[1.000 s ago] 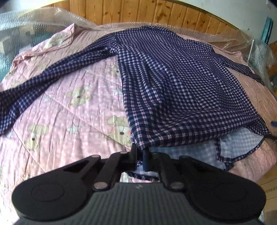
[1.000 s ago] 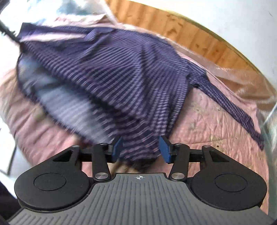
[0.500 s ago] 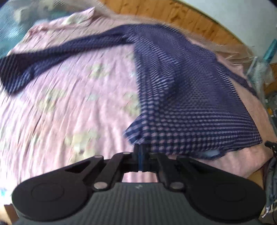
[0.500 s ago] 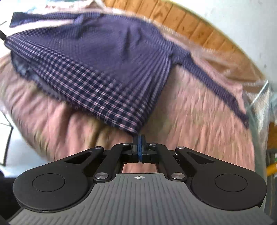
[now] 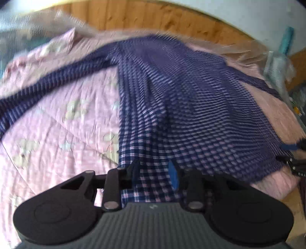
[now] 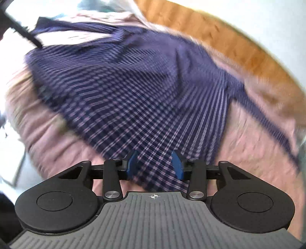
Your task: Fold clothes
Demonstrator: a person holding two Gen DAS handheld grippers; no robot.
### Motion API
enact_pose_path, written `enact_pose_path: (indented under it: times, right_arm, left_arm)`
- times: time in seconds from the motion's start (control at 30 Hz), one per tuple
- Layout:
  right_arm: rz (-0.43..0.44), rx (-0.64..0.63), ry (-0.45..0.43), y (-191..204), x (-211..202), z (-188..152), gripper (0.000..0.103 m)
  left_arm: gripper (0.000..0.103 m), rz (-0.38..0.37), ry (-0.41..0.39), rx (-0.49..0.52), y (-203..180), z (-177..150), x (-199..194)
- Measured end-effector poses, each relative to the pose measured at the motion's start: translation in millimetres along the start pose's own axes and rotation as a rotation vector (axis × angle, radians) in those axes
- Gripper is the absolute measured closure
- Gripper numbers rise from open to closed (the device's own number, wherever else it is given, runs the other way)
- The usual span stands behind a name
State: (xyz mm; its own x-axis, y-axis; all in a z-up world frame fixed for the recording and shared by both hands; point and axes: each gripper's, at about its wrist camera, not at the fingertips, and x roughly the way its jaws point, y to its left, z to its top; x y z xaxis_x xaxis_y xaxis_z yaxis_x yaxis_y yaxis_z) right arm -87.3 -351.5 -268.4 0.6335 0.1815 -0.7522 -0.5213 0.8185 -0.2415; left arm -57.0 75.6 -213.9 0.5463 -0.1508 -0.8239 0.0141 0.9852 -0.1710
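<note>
Checked navy shirt (image 5: 191,107) lies spread over a pink quilt (image 5: 57,138) printed with pale bears, its body fanned out across the bed and one long sleeve (image 5: 47,86) trailing off to the left in the left wrist view. Both views are smeared by motion blur. The left gripper (image 5: 155,170) sits over the near left corner of the hem; its jaws have just been opening and now stand apart, with the checked cloth lying between the blue pads but not pinched. The right gripper (image 6: 155,164) is over the opposite hem corner of the shirt (image 6: 133,92), and its jaws too have just been opening: they are spread, cloth between them, no pad pressing on it. In the right wrist view the other sleeve (image 6: 267,118) runs off to the right across the quilt (image 6: 248,149). Behind the bed stands a wooden panelled headboard (image 5: 153,17), with crinkled clear plastic sheeting (image 5: 248,49) bunched along the far edge of the quilt. At the right edge of the left wrist view the right gripper's dark tip (image 5: 294,151) shows beside the hem.
</note>
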Motion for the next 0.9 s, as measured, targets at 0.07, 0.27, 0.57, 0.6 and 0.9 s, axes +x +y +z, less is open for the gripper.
enact_pose_path:
  times: [0.07, 0.27, 0.57, 0.6, 0.9]
  right_arm:
    - [0.021, 0.109, 0.043, -15.0, 12.1, -8.5, 0.067]
    - [0.156, 0.187, 0.197, -48.3, -2.1, -19.4, 0.067]
    - [0.093, 0.096, 0.02, -133.3, 71.0, 129.4, 0.072]
    - [0.102, 0.102, 0.027, -139.6, 92.8, 142.2, 0.072]
    - [0.264, 0.053, 0.257, -202.7, 149.8, 104.8, 0.071]
  left_arm:
    - [0.09, 0.008, 0.027, -0.038, 13.7, -12.2, 5.8]
    - [0.094, 0.015, 0.053, -0.11, 26.5, -7.1, -25.7]
    - [0.077, 0.008, -0.049, -0.024, -43.0, 160.0, 70.2]
    - [0.077, 0.029, -0.015, -0.028, -43.9, 167.8, 92.8]
    - [0.1, 0.191, 0.09, -0.19, 17.5, 173.5, 107.9]
